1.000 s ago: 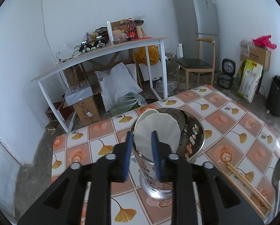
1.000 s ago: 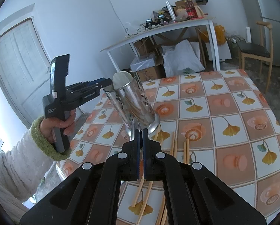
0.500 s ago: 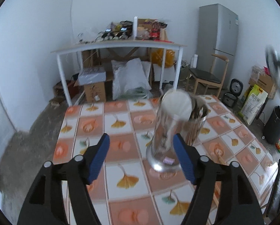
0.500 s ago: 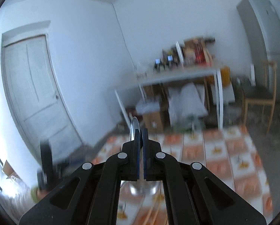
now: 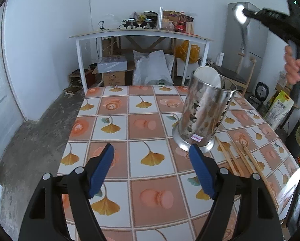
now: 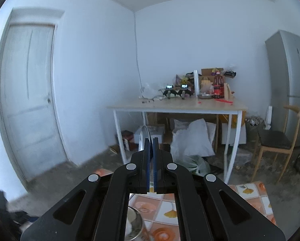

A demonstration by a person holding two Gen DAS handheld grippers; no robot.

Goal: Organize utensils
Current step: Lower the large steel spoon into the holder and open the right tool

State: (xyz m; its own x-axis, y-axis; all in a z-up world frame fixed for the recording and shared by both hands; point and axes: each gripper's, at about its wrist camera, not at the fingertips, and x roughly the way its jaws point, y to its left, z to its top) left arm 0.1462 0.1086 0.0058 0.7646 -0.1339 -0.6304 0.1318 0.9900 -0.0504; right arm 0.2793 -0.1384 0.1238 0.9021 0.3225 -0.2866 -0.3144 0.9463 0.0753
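So my right gripper [image 6: 151, 140] is clamped tight on a metal spoon [image 5: 242, 23], up in the air well above the tabletop [image 5: 113, 146], bowl end poking out past the pads. My left gripper [image 5: 152, 170] is opening with nothing between the jaws, low over the near part of the tabletop. The steel utensil holder [image 5: 205, 108] stands toward the right edge, already with a white ladle-type thing in it, and the wooden chopsticks [image 5: 242, 160] lie flat just beside its base near the right corner. I reckon the spoon is light, stiff and slick, so a firm pinch on the handle. Chopsticks are thin and roll, so I'd grab them mid-length.
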